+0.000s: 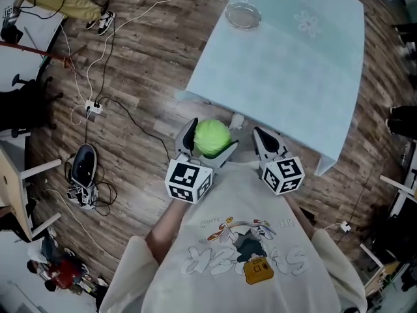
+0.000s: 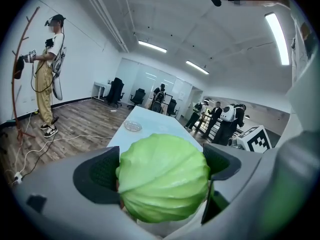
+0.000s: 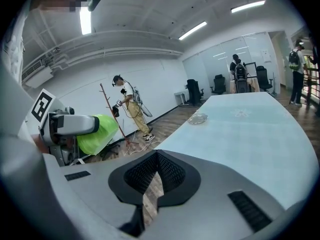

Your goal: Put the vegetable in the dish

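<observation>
A round green cabbage (image 1: 212, 137) sits between the jaws of my left gripper (image 1: 207, 142), which is shut on it just off the table's near corner. In the left gripper view the cabbage (image 2: 163, 176) fills the space between the two dark pads. A clear glass dish (image 1: 244, 15) rests far down the pale blue table (image 1: 313, 77), also visible as the dish (image 2: 133, 126) and the dish (image 3: 198, 118). My right gripper (image 1: 266, 142) is beside the left one, its jaws shut with nothing between them (image 3: 152, 184). The cabbage (image 3: 95, 134) shows at that view's left.
Cables and a power strip (image 1: 94, 107) lie on the wood floor left of the table. A person in yellow trousers (image 2: 47, 74) stands by a thin red stand (image 2: 20, 74). Several people (image 2: 220, 119) and office chairs are beyond the table's far end.
</observation>
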